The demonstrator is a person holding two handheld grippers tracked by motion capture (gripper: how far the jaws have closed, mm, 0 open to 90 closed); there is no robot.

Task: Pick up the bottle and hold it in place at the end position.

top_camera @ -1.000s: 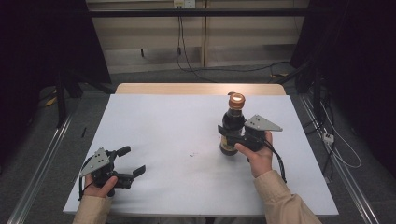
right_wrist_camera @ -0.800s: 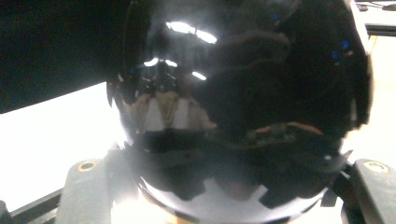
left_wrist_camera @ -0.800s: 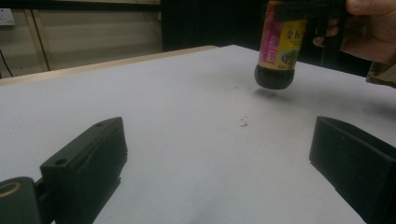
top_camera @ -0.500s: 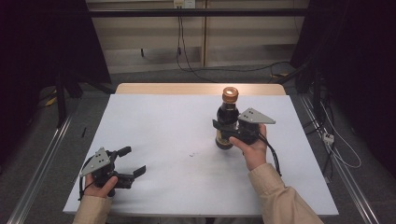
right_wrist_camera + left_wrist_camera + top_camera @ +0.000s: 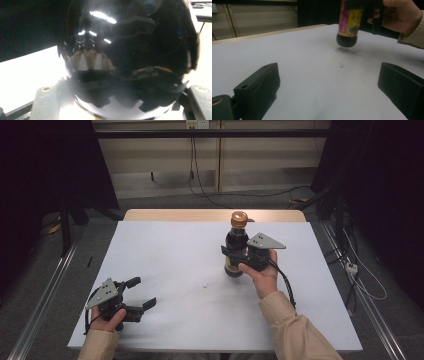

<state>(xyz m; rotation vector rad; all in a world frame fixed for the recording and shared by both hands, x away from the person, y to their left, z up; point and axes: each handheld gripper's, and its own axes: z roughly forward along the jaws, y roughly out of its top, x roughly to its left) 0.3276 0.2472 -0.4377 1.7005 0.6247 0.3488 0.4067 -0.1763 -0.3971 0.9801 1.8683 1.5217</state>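
While the left tongs point(image 5: 134, 295) rest spread wide and empty near the front left corner of the table point(image 5: 165, 250), the right tongs point(image 5: 234, 256) stay clenched on a dark sauce bottle point(image 5: 235, 251) right of the middle of the white top. In the left gripper view the bottle point(image 5: 348, 23) hangs clear of the surface — a shadow lies beneath its rounded base. Wide bare room stretches between the two hands and toward the far wooden edge point(image 5: 200, 215); a small speck point(image 5: 205, 285) marks the middle. Off the right edge, cables point(image 5: 367, 285) trail over the floor, and metal rails point(image 5: 37, 305) run along both sides.

Against the earlier frames, the bottle has travelled leftward and a little nearer the person, now standing more upright, its brown cap point(image 5: 239, 218) less tipped toward the camera. The left hand point(image 5: 107, 320) has kept its place.

The label point(image 5: 350, 21) is yellow and magenta with Chinese characters — "金" reads clearly; the rest is too small to tell.
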